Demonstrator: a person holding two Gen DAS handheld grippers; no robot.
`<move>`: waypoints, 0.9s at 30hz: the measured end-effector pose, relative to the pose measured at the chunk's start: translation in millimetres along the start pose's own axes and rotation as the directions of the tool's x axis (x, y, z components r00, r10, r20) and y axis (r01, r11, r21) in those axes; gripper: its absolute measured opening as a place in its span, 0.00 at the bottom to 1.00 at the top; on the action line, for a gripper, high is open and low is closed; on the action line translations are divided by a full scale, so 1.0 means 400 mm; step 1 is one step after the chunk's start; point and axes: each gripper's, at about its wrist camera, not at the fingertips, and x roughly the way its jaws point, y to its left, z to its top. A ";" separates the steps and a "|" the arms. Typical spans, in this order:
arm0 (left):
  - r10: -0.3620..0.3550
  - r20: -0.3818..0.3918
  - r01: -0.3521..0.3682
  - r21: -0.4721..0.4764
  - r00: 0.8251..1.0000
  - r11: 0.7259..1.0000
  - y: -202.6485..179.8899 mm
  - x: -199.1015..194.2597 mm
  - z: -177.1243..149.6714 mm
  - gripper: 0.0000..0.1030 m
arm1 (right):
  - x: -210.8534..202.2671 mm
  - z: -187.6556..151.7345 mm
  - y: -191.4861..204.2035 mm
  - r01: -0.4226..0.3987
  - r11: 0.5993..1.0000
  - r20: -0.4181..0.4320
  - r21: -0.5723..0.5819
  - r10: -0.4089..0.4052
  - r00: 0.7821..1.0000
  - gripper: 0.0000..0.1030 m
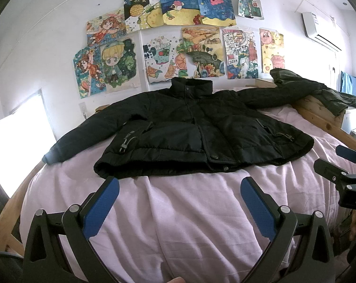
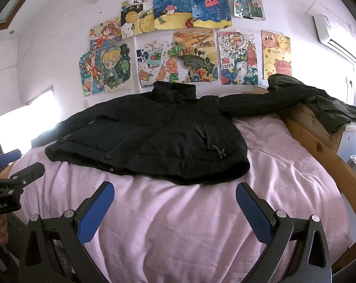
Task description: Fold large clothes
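Black jacket (image 1: 182,132) lies front-up, spread flat on the pink-sheeted bed (image 1: 189,212), sleeves out to the sides, likely so both can be folded inward. Left hand-held gripper (image 1: 179,206) and right hand-held gripper (image 2: 175,208) hover short of the hem, jaws wide apart, empty

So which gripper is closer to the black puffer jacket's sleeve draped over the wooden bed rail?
Right. The right gripper hovers open below the hem on that sleeve's side; the left gripper sits further left, also open.
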 end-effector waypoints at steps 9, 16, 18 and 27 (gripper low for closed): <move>-0.001 0.000 0.001 0.001 1.000 1.000 0.001 0.000 0.000 0.98 | 0.001 0.000 -0.003 0.000 1.000 -0.001 0.001 0.000 1.000 1.00; -0.001 0.000 0.001 0.000 1.000 1.000 0.001 0.000 0.000 0.98 | 0.001 0.000 -0.003 -0.001 1.000 -0.002 0.002 0.001 1.000 1.00; 0.000 -0.001 0.000 -0.001 1.000 1.000 0.001 0.000 0.000 0.98 | 0.001 -0.001 -0.002 -0.001 1.000 -0.002 0.002 0.001 1.000 1.00; 0.000 -0.001 0.000 0.001 1.000 1.000 0.001 0.000 0.000 0.98 | 0.000 0.001 -0.003 -0.001 1.000 -0.003 0.002 0.001 1.000 1.00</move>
